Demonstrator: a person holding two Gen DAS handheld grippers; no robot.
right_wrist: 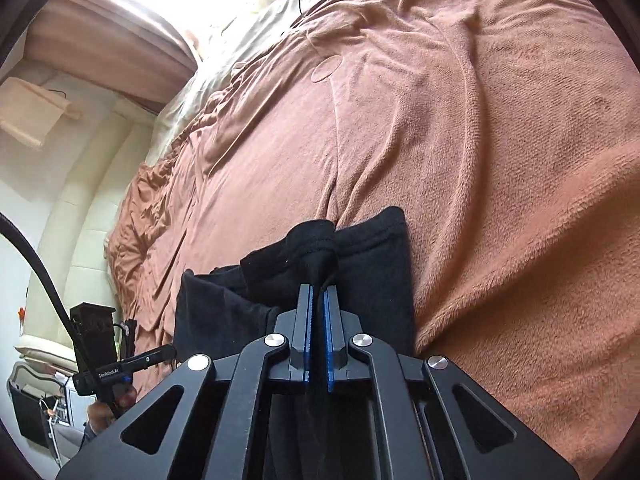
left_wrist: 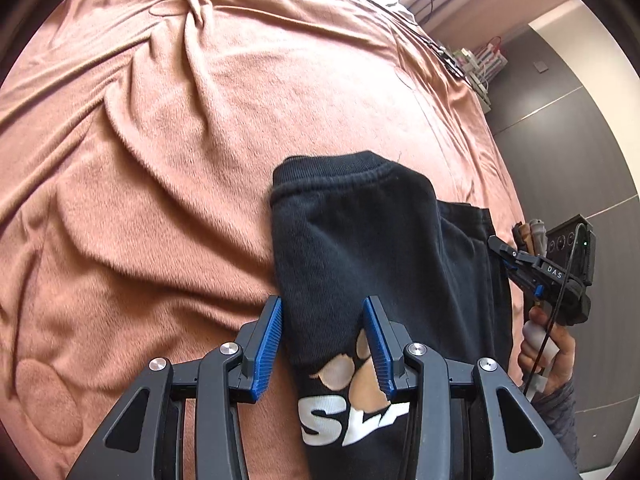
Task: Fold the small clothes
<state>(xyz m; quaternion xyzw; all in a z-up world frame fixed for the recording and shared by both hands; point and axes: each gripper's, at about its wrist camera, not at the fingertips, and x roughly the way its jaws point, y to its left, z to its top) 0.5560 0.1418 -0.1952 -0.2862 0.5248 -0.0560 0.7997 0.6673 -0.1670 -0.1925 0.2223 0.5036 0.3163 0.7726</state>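
One black garment [left_wrist: 360,248] with one paw print [left_wrist: 360,376], lying at 5 o'clock on one brown blanket [left_wrist: 160,160]. Two grippers: the left gripper [left_wrist: 324,344], seen from its own camera at 6 o'clock with two blue pads [left_wrist: 268,348], and the right gripper [right_wrist: 318,328], likewise at 6 o'clock in its view. One hand [left_wrist: 552,356] shows at 4 o'clock

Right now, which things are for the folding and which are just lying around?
For the folding:
- black garment with a paw print
- left tool, open around it
- right tool, shut on the cloth

Just lying around:
- brown blanket
- cables at the far edge of the bed
- cream bedding
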